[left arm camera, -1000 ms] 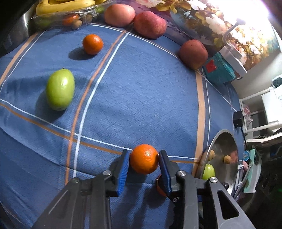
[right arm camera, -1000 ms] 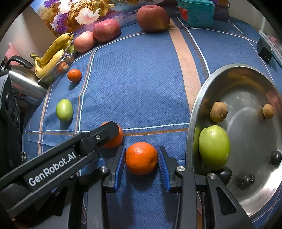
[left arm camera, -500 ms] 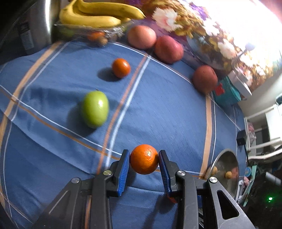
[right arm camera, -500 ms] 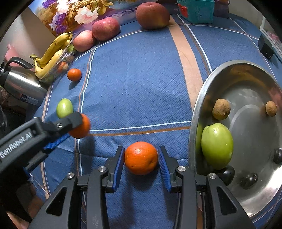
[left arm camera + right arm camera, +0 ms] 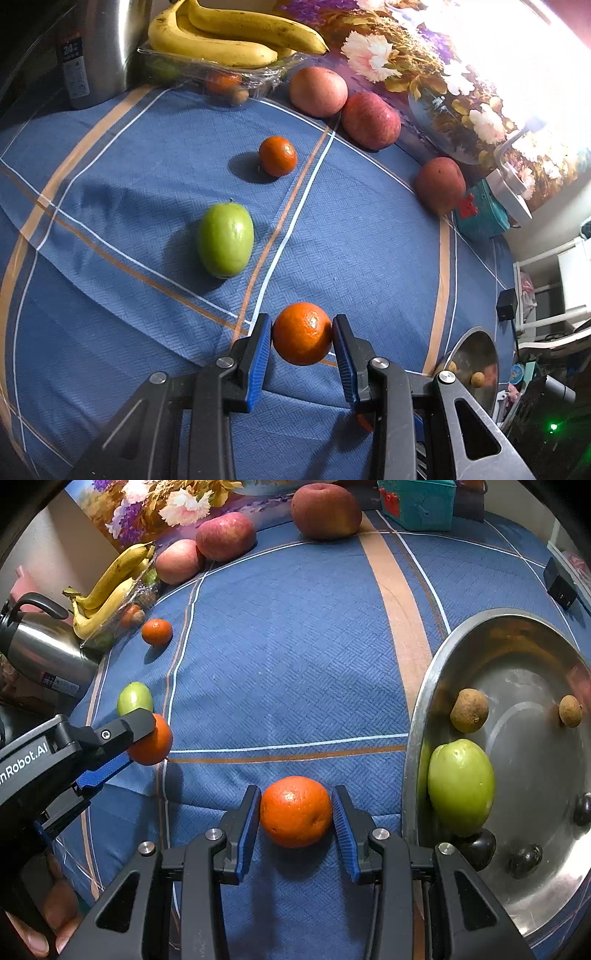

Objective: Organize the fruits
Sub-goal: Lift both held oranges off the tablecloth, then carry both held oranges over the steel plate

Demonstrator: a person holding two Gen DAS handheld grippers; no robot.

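Now the left gripper has risen clear of the blue woven tablecloth, carrying its small round orange mandarin with it; a second ago that fruit sat low by the cloth right beside the other gripper, and in the right wrist view it now hangs off to the left, well apart from the right jaws. That suggests one fruit is lifted and ready to travel, probably toward the wide steel bowl that already holds a green oval fruit.

The left jaws stand roughly a fruit's width apart, their blue pads pressed on both flanks of the mandarin, so it is firmly held.

The right gripper has not moved: its jaws sit at a similar width around a larger round orange resting on the cloth. The left pad touches the peel; a sliver of gap seems to show at the right pad, so I cannot tell whether it truly grips. The bowl's rim lies just right of those jaws. Ahead of the left jaws wait another green oval fruit and a second small mandarin.
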